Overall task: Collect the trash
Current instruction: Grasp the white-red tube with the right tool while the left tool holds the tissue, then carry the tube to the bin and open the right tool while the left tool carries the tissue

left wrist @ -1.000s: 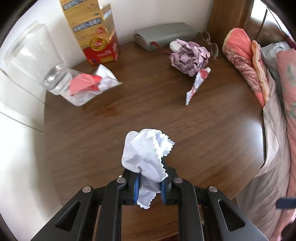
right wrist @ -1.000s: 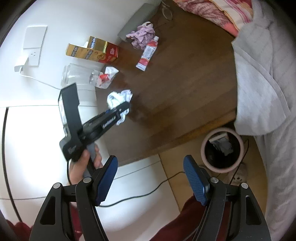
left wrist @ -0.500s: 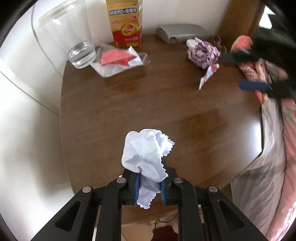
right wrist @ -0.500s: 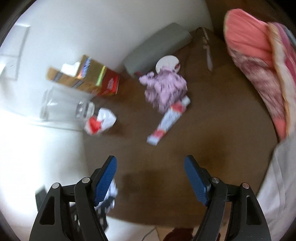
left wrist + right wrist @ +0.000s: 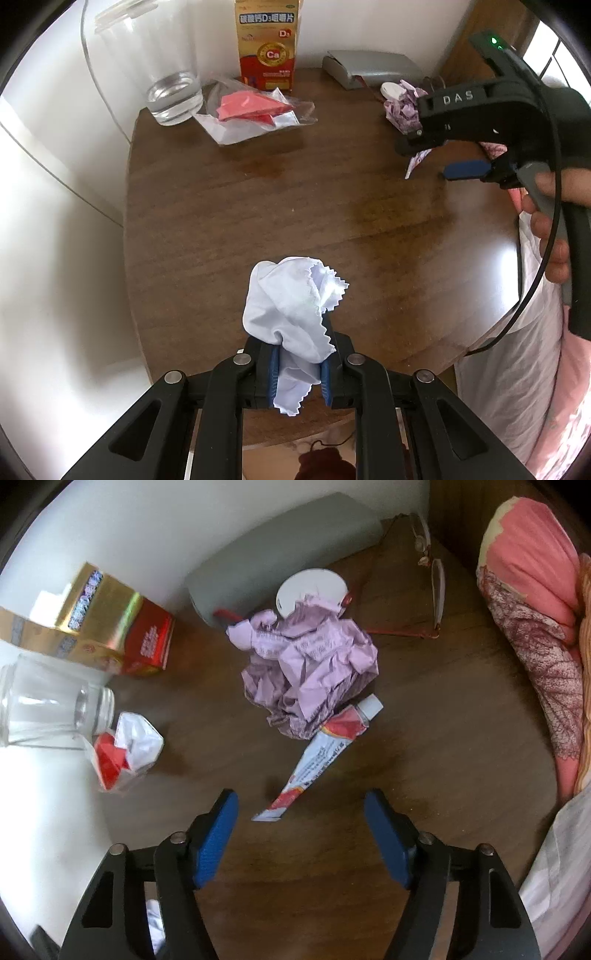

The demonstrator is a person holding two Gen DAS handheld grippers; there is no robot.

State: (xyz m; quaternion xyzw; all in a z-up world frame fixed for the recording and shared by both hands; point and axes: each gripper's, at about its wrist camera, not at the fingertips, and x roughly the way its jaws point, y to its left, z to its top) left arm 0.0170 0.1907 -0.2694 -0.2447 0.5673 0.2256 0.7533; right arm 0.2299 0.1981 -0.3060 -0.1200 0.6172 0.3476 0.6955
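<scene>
**Right gripper arrives over the far clutter while the left hangs on to its cloth**

A second ago the right gripper [image 5: 301,834] looked down past the table edge toward a bin on the floor; it now points steeply down at the wooden table [image 5: 280,206], with the squeezed tube [image 5: 317,757] lying just ahead of its fingertips. Its jaws have just been closing a little, yet they stand well apart with nothing between them. Seen from the left wrist, it hovers over the far right part of the table, a hand [image 5: 554,221] on its trigger. The likely meaning: the next pickup is lined up, probably the tube or the crumpled purple paper [image 5: 310,672] touching the tube's capped end.

The left gripper [image 5: 297,373] is clamped on the white cloth [image 5: 291,306], exactly as it was a second ago, near the table's front edge. That piece is collected but not yet binned; no bin shows at this moment.

Counted on the table:
- one crumpled purple paper
- one squeezed tube
- one clear wrapper with red inside [image 5: 255,114], beside the glass
- one drinking glass [image 5: 162,74]
- one gold and red carton [image 5: 267,48]
- one grey case [image 5: 373,70]
- one pair of spectacles [image 5: 428,572]
- one small white disc [image 5: 312,590], partly under the paper

So three loose bits of rubbish remain, plus the held cloth
</scene>
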